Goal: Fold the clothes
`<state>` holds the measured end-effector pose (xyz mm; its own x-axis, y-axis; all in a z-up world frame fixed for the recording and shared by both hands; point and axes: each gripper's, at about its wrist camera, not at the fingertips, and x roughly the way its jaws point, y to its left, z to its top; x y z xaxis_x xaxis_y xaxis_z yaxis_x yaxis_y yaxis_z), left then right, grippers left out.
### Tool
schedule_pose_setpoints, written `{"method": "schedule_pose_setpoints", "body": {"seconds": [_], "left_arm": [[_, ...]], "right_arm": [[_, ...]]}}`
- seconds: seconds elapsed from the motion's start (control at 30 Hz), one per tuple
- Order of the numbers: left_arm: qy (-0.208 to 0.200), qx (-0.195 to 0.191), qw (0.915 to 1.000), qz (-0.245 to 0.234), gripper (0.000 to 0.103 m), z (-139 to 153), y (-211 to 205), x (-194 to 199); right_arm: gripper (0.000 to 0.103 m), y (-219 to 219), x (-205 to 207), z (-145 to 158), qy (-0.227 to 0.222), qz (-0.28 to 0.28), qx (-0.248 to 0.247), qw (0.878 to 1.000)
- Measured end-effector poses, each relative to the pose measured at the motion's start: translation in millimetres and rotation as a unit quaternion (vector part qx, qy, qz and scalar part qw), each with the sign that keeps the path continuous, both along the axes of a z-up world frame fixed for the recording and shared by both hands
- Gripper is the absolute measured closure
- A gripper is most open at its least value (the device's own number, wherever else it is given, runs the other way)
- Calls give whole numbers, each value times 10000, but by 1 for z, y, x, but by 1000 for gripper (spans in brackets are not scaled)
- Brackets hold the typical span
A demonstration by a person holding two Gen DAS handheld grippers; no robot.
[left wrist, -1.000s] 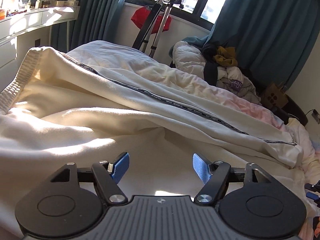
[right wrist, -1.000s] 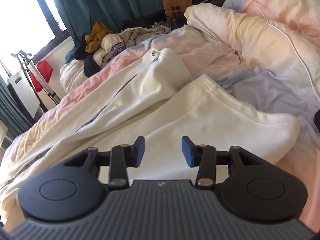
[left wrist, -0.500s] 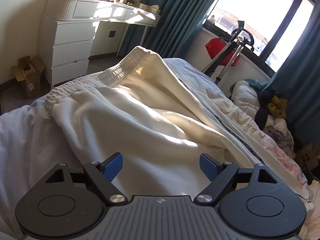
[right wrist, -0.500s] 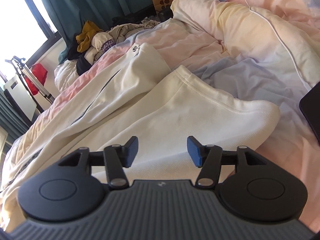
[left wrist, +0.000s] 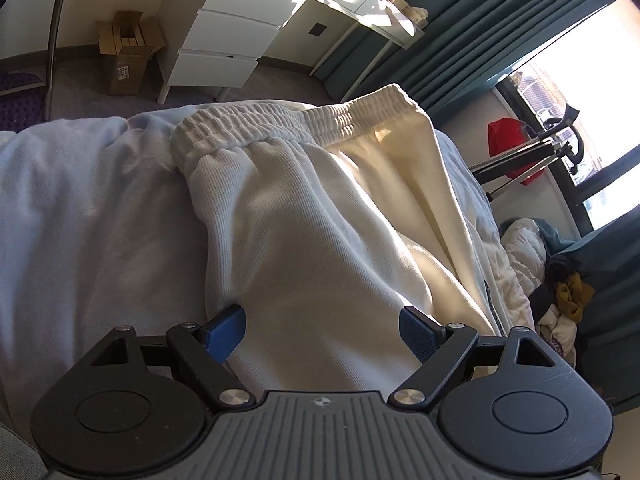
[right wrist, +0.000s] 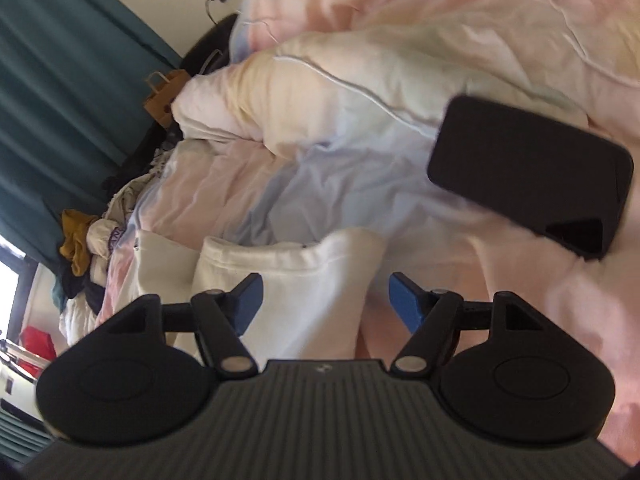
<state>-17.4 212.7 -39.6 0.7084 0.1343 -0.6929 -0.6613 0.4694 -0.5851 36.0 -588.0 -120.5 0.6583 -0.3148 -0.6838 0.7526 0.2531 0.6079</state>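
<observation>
Cream sweatpants (left wrist: 320,216) lie stretched across the bed. In the left wrist view their ribbed elastic waistband (left wrist: 288,120) runs along the far edge of the mattress. My left gripper (left wrist: 322,334) is open, low over the upper leg fabric, its blue pads on either side of a fold. In the right wrist view the hemmed leg end (right wrist: 296,264) of the sweatpants (right wrist: 288,304) lies just ahead. My right gripper (right wrist: 326,300) is open, with the cuff between its spread fingers and nothing pinched.
A black phone (right wrist: 528,176) rests on the pastel duvet (right wrist: 360,80) to the right of the cuff. A white drawer unit (left wrist: 228,48) and cardboard box (left wrist: 128,56) stand on the floor. A clothes pile (right wrist: 92,236), teal curtains (right wrist: 60,100) and red bag (left wrist: 508,140) are by the window.
Both grippers swung outward along the pants: the left toward the waistband end, the right toward the leg cuff, bringing the phone into view. Both jaws have spread wider.
</observation>
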Motion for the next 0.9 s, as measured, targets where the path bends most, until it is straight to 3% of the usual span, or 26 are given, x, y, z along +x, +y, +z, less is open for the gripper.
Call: {"method": "schedule_pose_setpoints", "body": {"seconds": [0.1,0.43,0.53,0.6,0.8,0.9], "left_arm": [[-48,-59,9998,180,17,3,4,-8],[-137,-58,9979,630,17,7,9,-26],[-184,212,9950,959,5,17,10,-36],[-204,352,9928,1124,3,22,12,-41],[183,-51,9954,935,6,-1,24,-24],[124,108,9969,771,8,-2,22,-14]], "right_arm": [[30,0,2,-14,23,-82,373,9993],[31,9,30,-19,-98,356,415,9985],[31,9,32,-20,-127,404,432,9982],[31,9,34,-20,-147,436,443,9980],[31,10,38,-22,-202,517,493,9972],[32,9,39,-25,-275,525,570,9966]]}}
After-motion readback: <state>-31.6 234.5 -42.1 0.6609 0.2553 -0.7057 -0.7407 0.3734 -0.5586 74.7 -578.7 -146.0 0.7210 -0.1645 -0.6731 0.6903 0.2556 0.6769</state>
